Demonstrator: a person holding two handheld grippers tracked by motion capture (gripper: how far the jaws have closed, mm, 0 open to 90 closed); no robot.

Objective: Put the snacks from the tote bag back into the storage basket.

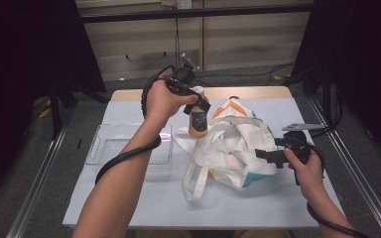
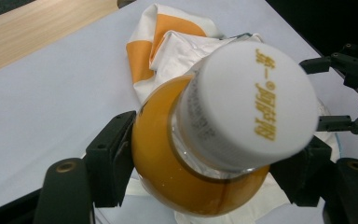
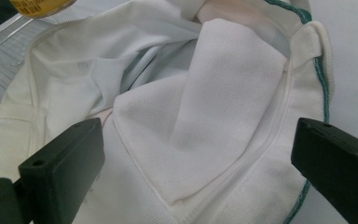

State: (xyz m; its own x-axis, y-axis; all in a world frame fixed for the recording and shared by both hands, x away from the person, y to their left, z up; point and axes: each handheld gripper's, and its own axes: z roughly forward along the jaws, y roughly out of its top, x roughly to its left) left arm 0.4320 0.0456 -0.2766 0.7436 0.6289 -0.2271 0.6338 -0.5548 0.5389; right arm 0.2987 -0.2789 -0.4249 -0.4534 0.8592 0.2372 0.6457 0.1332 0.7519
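From the high view, the left gripper [image 1: 197, 101] holds a bottle [image 1: 198, 119] of orange drink upright in the air, just above the left edge of a white cloth bag [image 1: 233, 148] that lies crumpled on the desk [image 1: 129, 203]. A clear plastic tray [image 1: 110, 148] sits on the desk to the left of the bag. The right gripper [image 1: 263, 153] points at the bag's right side, close to the cloth.

In the left gripper view, the black jaws clamp the bottle [image 2: 182, 177] on both sides just below its white cap [image 2: 251, 102] (gold lettering is printed on top), with the bag [image 2: 168, 42] underneath.

In the right gripper view, the right gripper [image 3: 196, 154] stands wide open over the bag's [image 3: 205, 93] folded white fabric, its jaws holding nothing; a green-stitched hem runs along the right.
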